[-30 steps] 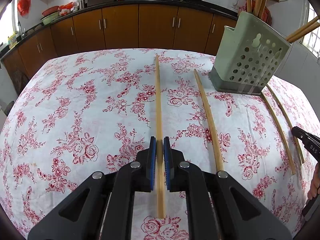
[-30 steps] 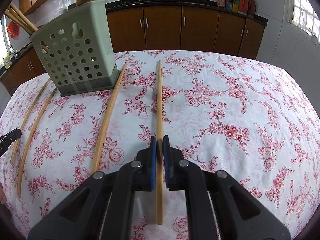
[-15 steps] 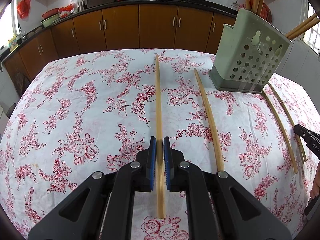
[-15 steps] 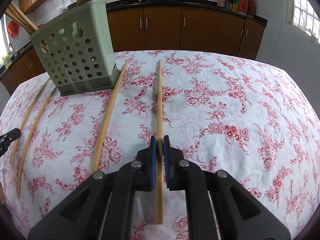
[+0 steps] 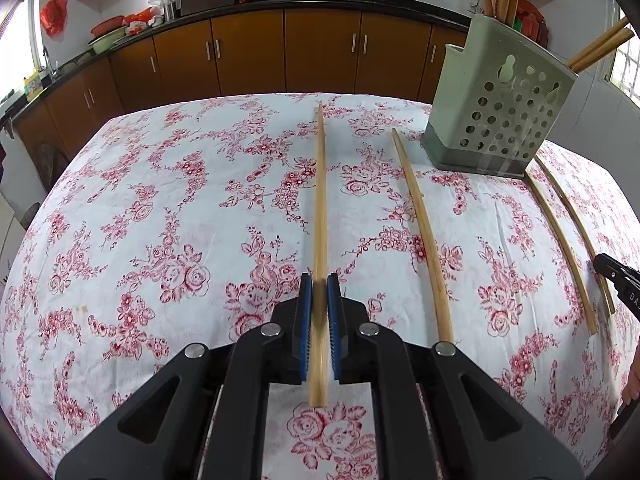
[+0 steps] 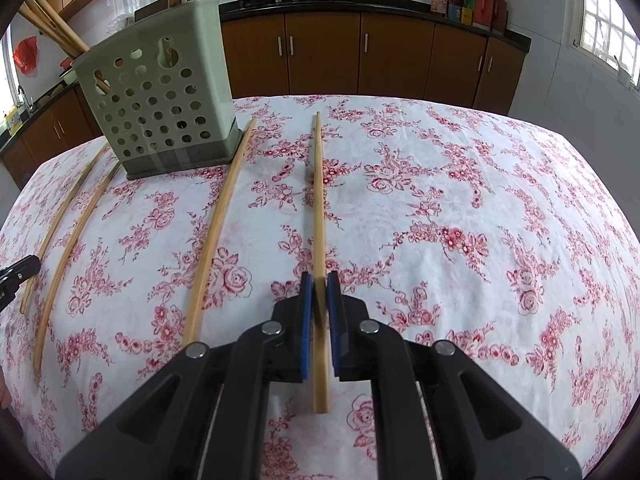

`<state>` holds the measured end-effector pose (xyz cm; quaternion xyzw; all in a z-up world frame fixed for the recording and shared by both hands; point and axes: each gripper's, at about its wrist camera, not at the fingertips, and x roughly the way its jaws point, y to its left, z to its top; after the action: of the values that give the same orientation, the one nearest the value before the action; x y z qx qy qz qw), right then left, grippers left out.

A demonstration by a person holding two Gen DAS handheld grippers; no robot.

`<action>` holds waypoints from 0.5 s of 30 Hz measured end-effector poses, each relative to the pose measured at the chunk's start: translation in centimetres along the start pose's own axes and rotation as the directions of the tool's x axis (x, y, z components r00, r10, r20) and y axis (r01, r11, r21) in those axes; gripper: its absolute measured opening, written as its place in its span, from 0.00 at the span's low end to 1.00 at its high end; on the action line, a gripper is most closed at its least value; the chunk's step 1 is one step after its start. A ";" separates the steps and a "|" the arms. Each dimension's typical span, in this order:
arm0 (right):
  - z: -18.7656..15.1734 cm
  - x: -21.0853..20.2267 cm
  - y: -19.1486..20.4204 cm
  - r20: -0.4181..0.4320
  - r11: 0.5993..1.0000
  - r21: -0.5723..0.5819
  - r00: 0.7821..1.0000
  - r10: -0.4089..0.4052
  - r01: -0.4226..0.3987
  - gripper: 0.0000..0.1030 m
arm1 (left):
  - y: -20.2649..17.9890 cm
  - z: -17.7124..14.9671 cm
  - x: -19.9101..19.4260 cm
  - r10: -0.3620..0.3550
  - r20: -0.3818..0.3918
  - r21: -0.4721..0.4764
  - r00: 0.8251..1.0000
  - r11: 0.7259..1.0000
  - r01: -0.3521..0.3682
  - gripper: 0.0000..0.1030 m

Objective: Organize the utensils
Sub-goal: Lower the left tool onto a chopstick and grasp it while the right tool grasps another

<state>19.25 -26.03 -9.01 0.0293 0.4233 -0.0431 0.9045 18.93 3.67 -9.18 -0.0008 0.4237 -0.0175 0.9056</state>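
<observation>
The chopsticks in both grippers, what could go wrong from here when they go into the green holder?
Both the left gripper and right gripper pinch their chopstick near one end, so the long free length could swing or slip. The holder already bristles with sticks, so an incoming tip may snag them or tip it.

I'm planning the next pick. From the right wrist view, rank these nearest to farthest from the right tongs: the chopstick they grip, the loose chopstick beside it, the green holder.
1. Gripped chopstick, between the right tongs.
2. Loose chopstick, just left on the cloth.
3. Green holder, far left, at the back.
</observation>
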 end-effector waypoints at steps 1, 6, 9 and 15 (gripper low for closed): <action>-0.1 -0.1 -0.1 0.000 1.000 0.001 1.000 0.001 -0.001 0.09 | 0.0 -0.1 -0.1 0.002 0.000 0.002 1.000 1.000 -0.002 0.09; -0.6 -0.5 -0.2 0.000 1.000 -0.002 1.000 0.008 -0.008 0.08 | 0.1 -0.5 -0.4 0.004 0.000 0.001 1.000 1.000 -0.004 0.08; -0.7 -0.6 -0.2 0.000 1.000 -0.010 1.000 0.003 -0.003 0.08 | 0.2 -0.7 -0.6 0.000 -0.002 0.009 1.000 1.000 0.000 0.08; -0.7 -1.7 -0.6 0.016 1.000 0.004 1.000 0.007 -0.007 0.08 | 0.7 -0.7 -1.8 -0.026 0.002 -0.007 1.000 1.000 0.026 0.08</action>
<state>17.57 -26.43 -8.16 0.0323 0.4160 -0.0413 0.9078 17.29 4.43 -8.26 -0.0094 0.4231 -0.0279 0.9056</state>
